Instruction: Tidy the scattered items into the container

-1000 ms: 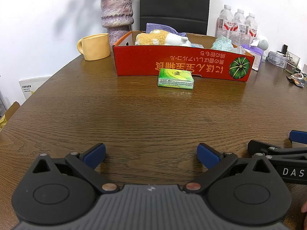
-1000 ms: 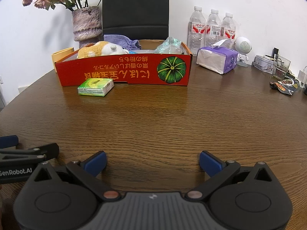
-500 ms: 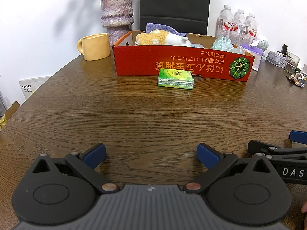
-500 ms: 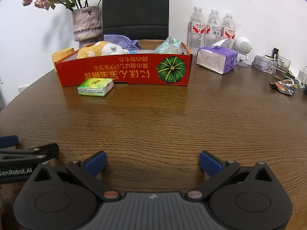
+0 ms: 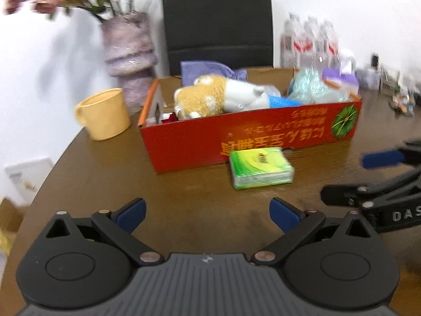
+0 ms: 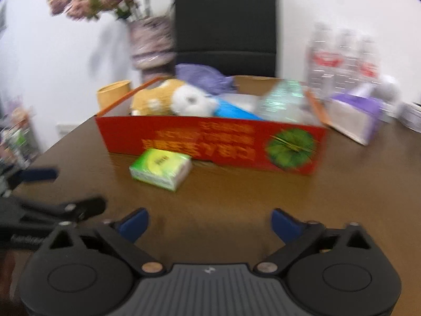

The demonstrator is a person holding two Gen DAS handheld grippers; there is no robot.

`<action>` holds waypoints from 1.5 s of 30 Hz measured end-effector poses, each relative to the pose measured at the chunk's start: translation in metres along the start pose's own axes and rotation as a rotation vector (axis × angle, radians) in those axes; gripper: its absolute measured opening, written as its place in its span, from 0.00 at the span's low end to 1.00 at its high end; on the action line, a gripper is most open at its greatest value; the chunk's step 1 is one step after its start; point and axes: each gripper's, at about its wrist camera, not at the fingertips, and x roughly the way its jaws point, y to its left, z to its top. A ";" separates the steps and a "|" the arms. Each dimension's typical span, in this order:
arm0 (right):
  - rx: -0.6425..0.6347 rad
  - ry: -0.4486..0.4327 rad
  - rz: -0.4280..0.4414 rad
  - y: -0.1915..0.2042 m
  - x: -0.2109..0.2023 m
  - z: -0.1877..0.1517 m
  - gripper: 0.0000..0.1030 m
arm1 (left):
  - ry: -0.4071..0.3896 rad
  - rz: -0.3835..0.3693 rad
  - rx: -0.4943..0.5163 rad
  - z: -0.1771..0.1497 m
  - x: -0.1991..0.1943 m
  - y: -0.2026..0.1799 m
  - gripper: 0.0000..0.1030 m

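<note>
A green tissue pack (image 5: 261,168) lies on the wooden table, touching the front wall of the red cardboard box (image 5: 200,142). It also shows in the right wrist view (image 6: 161,169), in front of the box (image 6: 184,142). The box holds a plush toy (image 5: 210,97), a purple cloth, a blue item and a clear bag. My left gripper (image 5: 208,214) is open and empty, a short way in front of the pack. My right gripper (image 6: 210,223) is open and empty, also short of the pack. Both views are blurred.
A yellow mug (image 5: 104,114) and a vase of flowers (image 5: 129,58) stand left of the box. Water bottles (image 6: 342,58), a purple tissue box (image 6: 355,115) and small clutter are at the right. A black chair (image 5: 217,21) is behind the table.
Both grippers have moved forward and up toward the box and the green pack, which now look much nearer. The jaws stay open. Nothing on the table has moved.
</note>
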 end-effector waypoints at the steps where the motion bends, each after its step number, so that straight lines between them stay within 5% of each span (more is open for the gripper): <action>1: -0.028 0.011 0.021 0.001 0.011 0.007 0.77 | 0.039 -0.034 0.044 0.005 0.012 0.003 0.88; 7: -0.153 0.041 0.117 0.011 0.050 0.026 0.69 | 0.047 -0.164 0.105 0.022 0.044 0.021 0.59; 13: -0.247 0.038 0.251 0.017 0.068 0.039 0.55 | 0.028 -0.340 0.186 0.030 0.059 0.028 0.53; 15: -0.323 0.008 0.279 0.017 0.067 0.037 0.40 | 0.017 -0.378 0.228 0.029 0.057 0.022 0.43; 16: -0.350 -0.005 0.284 0.017 0.065 0.035 0.25 | 0.016 -0.392 0.240 0.028 0.053 0.017 0.44; 17: -0.366 -0.011 0.288 0.017 0.060 0.033 0.23 | 0.014 -0.404 0.252 0.026 0.049 0.012 0.44; 25: -0.495 0.002 0.308 0.013 -0.028 -0.027 0.24 | -0.005 -0.532 0.420 -0.022 -0.036 -0.035 0.46; 28: -0.519 0.043 0.359 0.003 -0.068 -0.057 0.24 | 0.016 -0.602 0.480 -0.038 -0.056 -0.049 0.72; 30: -0.514 0.062 0.382 -0.006 -0.081 -0.064 0.31 | 0.020 -0.625 0.531 -0.038 -0.058 -0.053 0.82; 32: -0.531 0.062 0.395 -0.014 -0.087 -0.064 0.52 | 0.016 -0.638 0.594 -0.033 -0.053 -0.053 0.86; 34: -0.557 0.060 0.411 -0.021 -0.085 -0.060 0.63 | 0.011 -0.650 0.656 -0.028 -0.048 -0.053 0.89; 39: -0.664 0.142 0.516 -0.017 -0.062 -0.039 0.63 | 0.009 -0.703 0.816 -0.013 -0.034 -0.052 0.85; 42: -0.726 0.193 0.577 -0.010 -0.051 -0.029 0.63 | 0.042 -0.776 0.847 -0.004 -0.023 -0.049 0.74; 45: -0.725 0.254 0.630 -0.010 -0.041 -0.018 0.51 | 0.081 -0.846 0.841 0.006 -0.014 -0.048 0.50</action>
